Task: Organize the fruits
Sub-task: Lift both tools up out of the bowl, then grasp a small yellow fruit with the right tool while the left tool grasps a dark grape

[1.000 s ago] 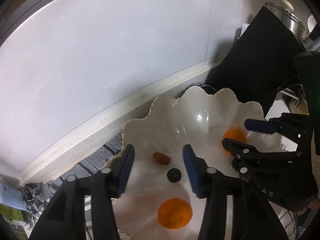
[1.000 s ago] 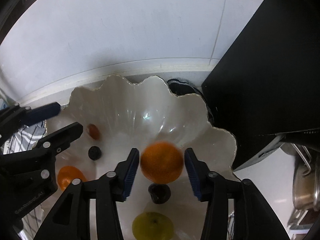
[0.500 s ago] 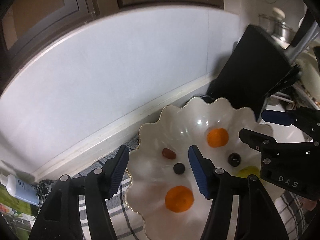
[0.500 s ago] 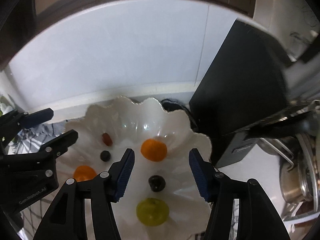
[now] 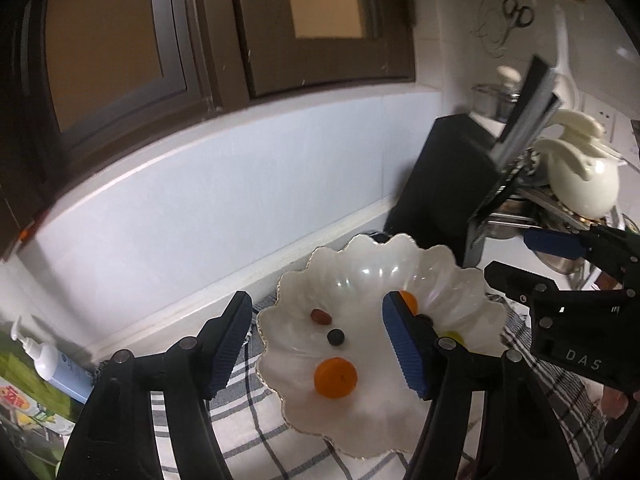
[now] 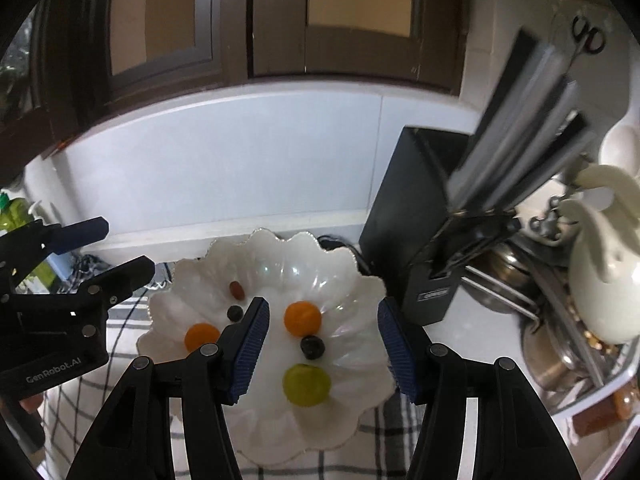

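Fruits [image 6: 302, 319] in bowl [image 6: 352, 276] | green one [image 6: 306, 384] clear only right view | left gripper [image 5: 316, 346], right gripper [image 6: 322, 350] empty, agape

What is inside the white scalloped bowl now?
The white bowl holds two oranges, a green fruit, two dark berries and a reddish-brown piece. The gripper fingers hide part of its floor.

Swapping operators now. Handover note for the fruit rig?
Left claw: open, empty, jaws have just been opening.
Right claw: open, empty.
Both hover above the scalloped white bowl on the checked cloth.
In the bowl: two oranges, a green fruit, two dark berries, a reddish-brown fruit.
Done: six fruits in the bowl.
Left: no loose fruit visible outside it; check the counter.
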Motion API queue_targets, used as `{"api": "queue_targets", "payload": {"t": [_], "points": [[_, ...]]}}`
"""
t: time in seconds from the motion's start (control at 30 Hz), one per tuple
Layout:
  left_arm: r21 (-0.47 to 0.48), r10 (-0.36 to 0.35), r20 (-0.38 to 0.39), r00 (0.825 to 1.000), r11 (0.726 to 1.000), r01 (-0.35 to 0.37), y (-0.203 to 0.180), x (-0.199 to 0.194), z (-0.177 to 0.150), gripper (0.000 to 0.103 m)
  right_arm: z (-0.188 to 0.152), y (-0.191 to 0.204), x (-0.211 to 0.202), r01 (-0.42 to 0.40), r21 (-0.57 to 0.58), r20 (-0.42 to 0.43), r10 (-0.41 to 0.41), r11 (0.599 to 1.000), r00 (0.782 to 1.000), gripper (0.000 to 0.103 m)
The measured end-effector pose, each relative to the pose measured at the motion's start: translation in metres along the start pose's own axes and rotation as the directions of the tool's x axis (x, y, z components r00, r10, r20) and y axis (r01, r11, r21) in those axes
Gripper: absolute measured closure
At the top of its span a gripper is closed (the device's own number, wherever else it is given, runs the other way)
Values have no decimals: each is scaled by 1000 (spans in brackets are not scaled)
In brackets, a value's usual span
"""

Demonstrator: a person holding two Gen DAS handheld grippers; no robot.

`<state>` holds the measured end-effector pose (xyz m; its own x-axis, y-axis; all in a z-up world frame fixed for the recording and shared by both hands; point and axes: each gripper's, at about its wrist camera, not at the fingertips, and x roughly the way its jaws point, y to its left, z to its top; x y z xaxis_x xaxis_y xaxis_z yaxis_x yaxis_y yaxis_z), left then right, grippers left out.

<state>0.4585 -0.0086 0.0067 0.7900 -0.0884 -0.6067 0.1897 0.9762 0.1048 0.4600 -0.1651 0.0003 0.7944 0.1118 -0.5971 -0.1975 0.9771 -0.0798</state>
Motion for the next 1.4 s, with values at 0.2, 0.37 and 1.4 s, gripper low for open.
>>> {"api": "queue_targets", "payload": {"t": [0.2,0.37,1.4], "points": [[12,-17,41,999,1000,16,-9,-30,-11,34,-12,-1,-33,-5,6,57,5,1000,998,45],[16,-27,58,998,1000,26,-14,-48,-25,34,-25,1,-57,-7,1,85,6,1000,996,45],[43,-70,0,998,997,70,-38,-87,-107,30,-120,15,-102,-2,5,62,1,1000,998,46]]}}
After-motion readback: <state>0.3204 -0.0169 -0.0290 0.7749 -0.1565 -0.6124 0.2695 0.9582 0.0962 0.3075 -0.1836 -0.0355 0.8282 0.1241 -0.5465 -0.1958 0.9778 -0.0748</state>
